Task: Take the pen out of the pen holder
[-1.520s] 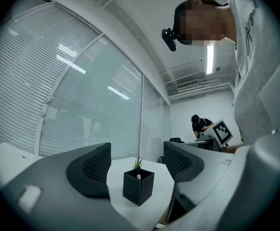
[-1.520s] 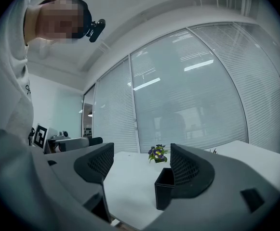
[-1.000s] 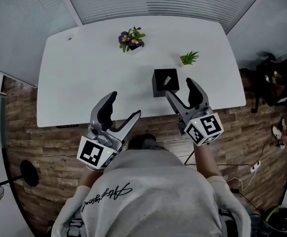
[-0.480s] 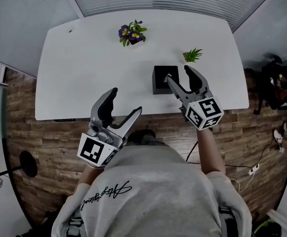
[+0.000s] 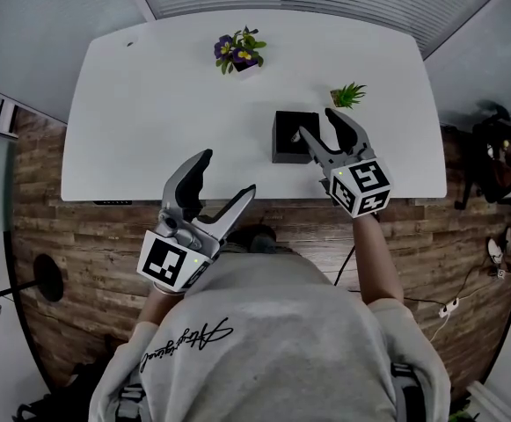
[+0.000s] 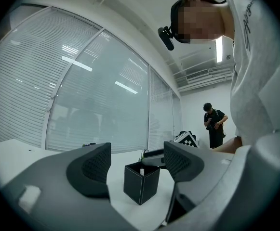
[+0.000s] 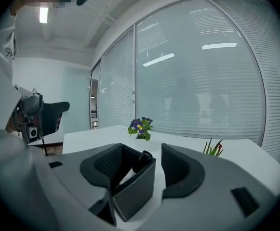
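A black square pen holder (image 5: 288, 139) stands on the white table (image 5: 149, 121), right of centre. In the right gripper view the pen (image 7: 141, 160), dark-capped with a white barrel, leans inside the holder (image 7: 135, 189). My right gripper (image 5: 318, 123) reaches over the holder's right side. Its jaws have just been closing and now stand either side of the pen's top (image 7: 140, 165) without pressing on it. My left gripper (image 5: 227, 174) hangs open over the table's near edge with nothing in it. It looks at the holder (image 6: 140, 182) from a distance.
A pot of purple flowers (image 5: 237, 53) sits at the table's far side, and a small green plant (image 5: 349, 95) just behind the holder. Wooden floor lies below the near edge. A person (image 6: 215, 124) stands far off in the room.
My right gripper has moved forward and down over the pen holder, and its jaws have narrowed around the pen's top. The left gripper has stayed in place.
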The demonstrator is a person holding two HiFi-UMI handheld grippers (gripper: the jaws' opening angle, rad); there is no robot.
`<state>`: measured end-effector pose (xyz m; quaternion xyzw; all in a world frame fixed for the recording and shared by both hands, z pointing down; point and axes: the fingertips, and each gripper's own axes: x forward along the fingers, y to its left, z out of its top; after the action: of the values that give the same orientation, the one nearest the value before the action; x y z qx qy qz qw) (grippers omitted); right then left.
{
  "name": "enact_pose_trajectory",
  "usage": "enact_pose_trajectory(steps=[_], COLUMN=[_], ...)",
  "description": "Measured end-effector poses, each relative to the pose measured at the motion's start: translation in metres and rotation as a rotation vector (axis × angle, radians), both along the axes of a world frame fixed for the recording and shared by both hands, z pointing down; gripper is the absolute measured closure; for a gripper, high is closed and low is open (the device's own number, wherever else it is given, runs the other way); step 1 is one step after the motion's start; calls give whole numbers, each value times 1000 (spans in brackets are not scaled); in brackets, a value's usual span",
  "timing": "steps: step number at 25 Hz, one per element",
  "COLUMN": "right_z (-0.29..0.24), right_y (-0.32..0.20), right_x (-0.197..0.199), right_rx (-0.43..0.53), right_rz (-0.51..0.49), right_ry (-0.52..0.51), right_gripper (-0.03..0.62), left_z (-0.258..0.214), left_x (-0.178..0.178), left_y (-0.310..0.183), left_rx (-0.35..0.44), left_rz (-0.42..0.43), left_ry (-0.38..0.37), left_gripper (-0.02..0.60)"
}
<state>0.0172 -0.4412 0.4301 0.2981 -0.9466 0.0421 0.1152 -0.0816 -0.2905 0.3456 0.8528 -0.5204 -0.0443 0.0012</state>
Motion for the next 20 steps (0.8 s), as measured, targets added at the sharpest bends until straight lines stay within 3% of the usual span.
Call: enact_pose_trajectory(steps=[20], right_z=[11], right_y=[-11], right_x=[-3], right_rx=[14], right_rz=[-45], right_ry=[28], right_gripper=[431], left_z=[1], left_x=[11], left_y=[-5], left_rx=[1], left_rz=[-29], left_ry=[-14], left_gripper=[253])
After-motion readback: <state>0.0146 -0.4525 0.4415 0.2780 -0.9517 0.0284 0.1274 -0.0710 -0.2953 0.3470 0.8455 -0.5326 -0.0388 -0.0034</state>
